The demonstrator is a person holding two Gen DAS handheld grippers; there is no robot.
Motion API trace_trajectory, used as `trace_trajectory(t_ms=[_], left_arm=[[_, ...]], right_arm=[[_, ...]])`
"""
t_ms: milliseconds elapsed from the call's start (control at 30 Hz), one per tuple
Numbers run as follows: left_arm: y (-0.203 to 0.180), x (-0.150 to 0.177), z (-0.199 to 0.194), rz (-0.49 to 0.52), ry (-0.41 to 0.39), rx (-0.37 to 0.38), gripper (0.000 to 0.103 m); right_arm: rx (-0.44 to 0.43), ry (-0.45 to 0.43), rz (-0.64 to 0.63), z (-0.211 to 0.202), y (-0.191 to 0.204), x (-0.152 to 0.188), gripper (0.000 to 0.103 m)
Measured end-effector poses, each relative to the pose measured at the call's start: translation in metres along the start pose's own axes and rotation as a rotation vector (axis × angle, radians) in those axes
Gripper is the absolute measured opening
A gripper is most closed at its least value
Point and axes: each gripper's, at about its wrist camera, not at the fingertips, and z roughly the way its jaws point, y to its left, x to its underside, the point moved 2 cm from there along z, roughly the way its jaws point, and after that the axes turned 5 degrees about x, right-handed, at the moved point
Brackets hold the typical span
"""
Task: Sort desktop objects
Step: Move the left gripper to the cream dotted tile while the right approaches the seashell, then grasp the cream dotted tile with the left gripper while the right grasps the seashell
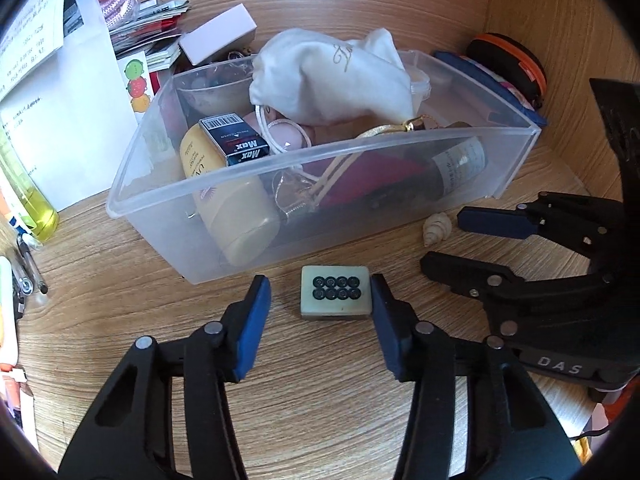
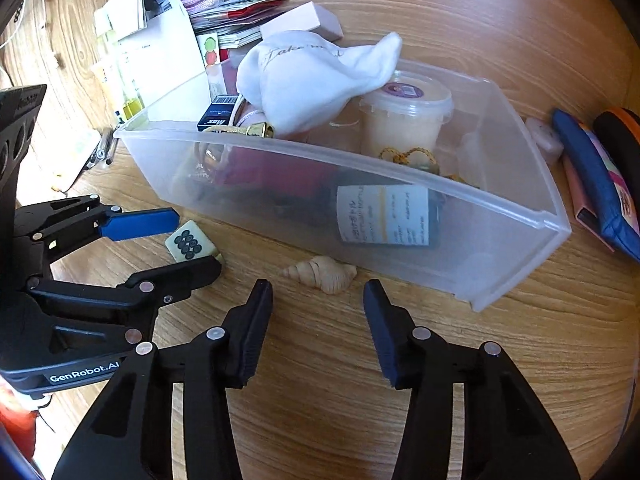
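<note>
A mahjong tile [image 1: 335, 291] is seen lying flat on the wooden desk [image 1: 320, 400], just in front of a clear plastic bin [image 1: 320, 160]. It is bracketed by the left gripper [image 1: 320, 300] — the right pad touches the tile's edge, while a gap is left at the other pad, so no grasp is made yet. A small seashell [image 2: 322, 274] is found beside the bin's front wall, just beyond the tips of the right gripper [image 2: 318, 300], whose jaws are parted with nothing held between them. Inside the bin, a white pouch [image 1: 332, 76], a cream bottle [image 1: 228, 208], a staple box [image 1: 234, 140] and a lidded tub [image 2: 404, 116] are kept.
</note>
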Motion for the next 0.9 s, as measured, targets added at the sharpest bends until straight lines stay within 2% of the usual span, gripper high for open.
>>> trace_trajectory(t_ms=[333,367,400,567,733,900], left_arm=[[0.007,0.001,-0.010,-0.032,-0.037,0.018,0.045],[0.008,0.001,-0.011,-0.035,-0.040,0.019,0.045],[0.008,0.001,-0.011,-0.036,-0.042,0.020,0.045],[0.005,0.001,-0.016,-0.022,-0.061,0.014,0.045],[-0.001,0.001,-0.026,-0.003,-0.098,-0.004,0.044],[0.005,0.004,-0.040,-0.036,-0.128,0.011,0.044]], right_arm=[[0.030,0.004,-0.020,0.004,0.008,-0.006,0.044],[0.030,0.003,-0.020,0.003,0.008,-0.006,0.043],[0.031,0.003,-0.018,0.003,0.008,-0.006,0.036],[0.015,-0.003,-0.016,-0.002,0.006,-0.004,0.034],[0.007,-0.019,-0.026,-0.014,0.006,0.002,0.032],[-0.015,-0.064,-0.005,-0.037,-0.002,0.007,0.032]])
